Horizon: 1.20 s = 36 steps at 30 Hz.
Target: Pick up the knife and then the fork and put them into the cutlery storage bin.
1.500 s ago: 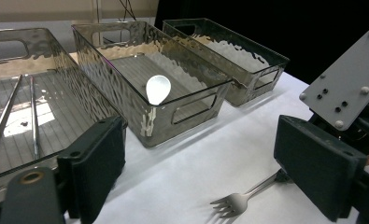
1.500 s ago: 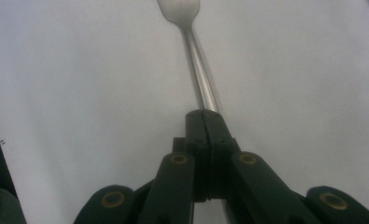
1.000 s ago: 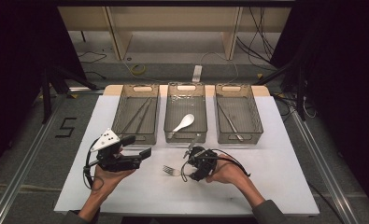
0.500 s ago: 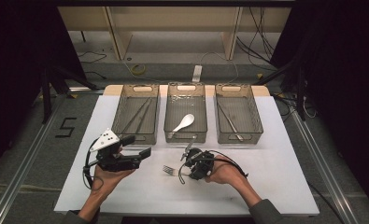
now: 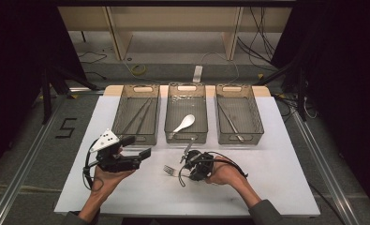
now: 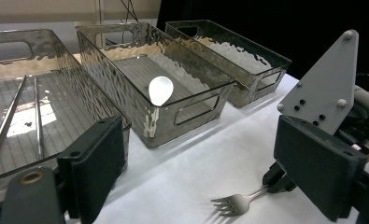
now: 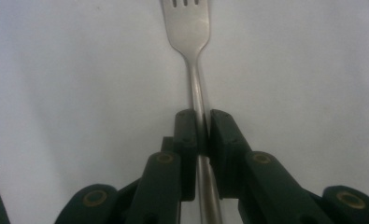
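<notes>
A metal fork (image 5: 167,169) lies on the white table cover, tines pointing left. My right gripper (image 5: 182,171) sits low on the table and its jaws have just been closing; in the right gripper view the pads (image 7: 188,128) press on both sides of the fork's handle (image 7: 195,84). My left gripper (image 5: 138,146) is held above the table to the left of the fork. It stands open with nothing between its jaws (image 6: 196,154), and the fork (image 6: 233,203) lies ahead of it.
Three clear bins stand in a row at the back. The left bin (image 5: 126,133) holds long metal sticks, the middle bin (image 5: 186,137) a white spoon (image 5: 184,123), and the right bin (image 5: 255,119) a metal utensil. The table's front edge runs close below both hands.
The right gripper's jaws have drawn together on the fork's handle. Both hands have stayed where they were.
</notes>
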Each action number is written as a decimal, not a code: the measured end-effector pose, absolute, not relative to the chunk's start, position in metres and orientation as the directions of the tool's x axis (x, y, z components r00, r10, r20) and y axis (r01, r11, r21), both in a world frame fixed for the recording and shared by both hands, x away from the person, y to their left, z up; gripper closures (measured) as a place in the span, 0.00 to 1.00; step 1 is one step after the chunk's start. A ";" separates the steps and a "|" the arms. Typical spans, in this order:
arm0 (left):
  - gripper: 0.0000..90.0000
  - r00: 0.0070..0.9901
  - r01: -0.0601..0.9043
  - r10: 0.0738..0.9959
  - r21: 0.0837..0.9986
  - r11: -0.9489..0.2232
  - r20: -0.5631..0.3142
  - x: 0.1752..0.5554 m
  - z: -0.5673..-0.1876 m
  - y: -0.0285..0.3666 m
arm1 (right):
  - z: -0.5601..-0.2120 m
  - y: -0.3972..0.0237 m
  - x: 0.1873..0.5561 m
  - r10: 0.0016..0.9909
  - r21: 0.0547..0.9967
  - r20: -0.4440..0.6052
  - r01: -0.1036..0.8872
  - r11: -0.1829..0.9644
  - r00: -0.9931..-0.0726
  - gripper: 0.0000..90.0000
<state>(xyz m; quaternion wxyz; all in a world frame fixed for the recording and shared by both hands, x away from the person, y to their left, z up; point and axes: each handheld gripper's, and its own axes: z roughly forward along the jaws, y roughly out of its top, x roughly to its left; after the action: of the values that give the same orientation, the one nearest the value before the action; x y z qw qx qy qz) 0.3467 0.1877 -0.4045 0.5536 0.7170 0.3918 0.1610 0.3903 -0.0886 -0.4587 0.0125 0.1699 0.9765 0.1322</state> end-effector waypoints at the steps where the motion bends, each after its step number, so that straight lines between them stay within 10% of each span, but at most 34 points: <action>1: 0.18 0.641 0.384 0.740 0.920 -0.080 -0.203 0.347 -0.404 0.188 | -0.459 -0.089 0.390 0.335 0.263 0.020 0.329 0.907 -0.942 0.93; 36: 0.18 0.641 0.378 0.736 0.924 -0.057 -0.217 0.346 -0.404 0.190 | -0.392 -0.157 0.414 0.498 0.488 0.054 0.458 0.743 -0.866 0.95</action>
<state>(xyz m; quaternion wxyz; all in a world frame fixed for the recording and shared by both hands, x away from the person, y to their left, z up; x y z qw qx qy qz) 0.3458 0.1902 -0.4041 0.5635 0.7094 0.3925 0.1587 0.4144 -0.1569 -0.3915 0.0399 0.2562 0.9327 0.2506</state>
